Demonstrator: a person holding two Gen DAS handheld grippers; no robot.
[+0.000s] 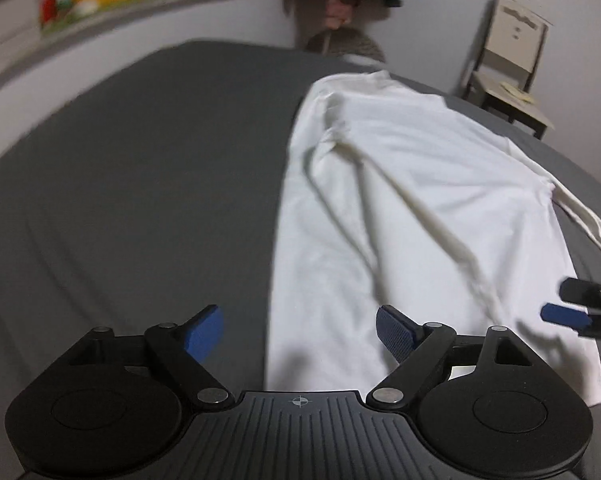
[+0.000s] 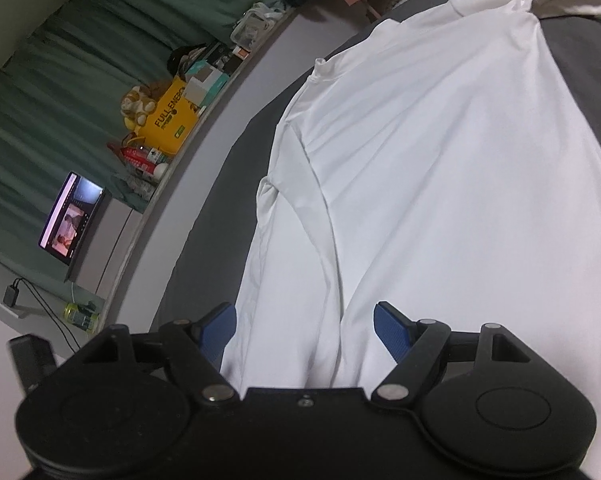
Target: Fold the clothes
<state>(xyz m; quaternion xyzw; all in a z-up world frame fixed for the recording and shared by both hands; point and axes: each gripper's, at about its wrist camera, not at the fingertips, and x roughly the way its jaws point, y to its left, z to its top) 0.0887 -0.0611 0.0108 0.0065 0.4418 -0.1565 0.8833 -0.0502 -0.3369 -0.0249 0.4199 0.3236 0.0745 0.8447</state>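
A white long-sleeved shirt [image 1: 412, 208] lies spread on a grey bed sheet [image 1: 140, 184], one sleeve folded across its body and the other trailing off to the right. My left gripper [image 1: 299, 330] is open and empty, just above the shirt's near left edge. My right gripper [image 2: 305, 330] is open and empty, hovering over the shirt [image 2: 440, 168] near its hem. Part of the right gripper also shows at the right edge of the left wrist view [image 1: 580, 312].
A shelf along the wall holds a yellow box [image 2: 174, 120], packets and a lit screen [image 2: 74, 216]. A pale wooden chair [image 1: 512, 64] stands beyond the bed. A grey round cushion [image 1: 348, 46] lies at the bed's far edge.
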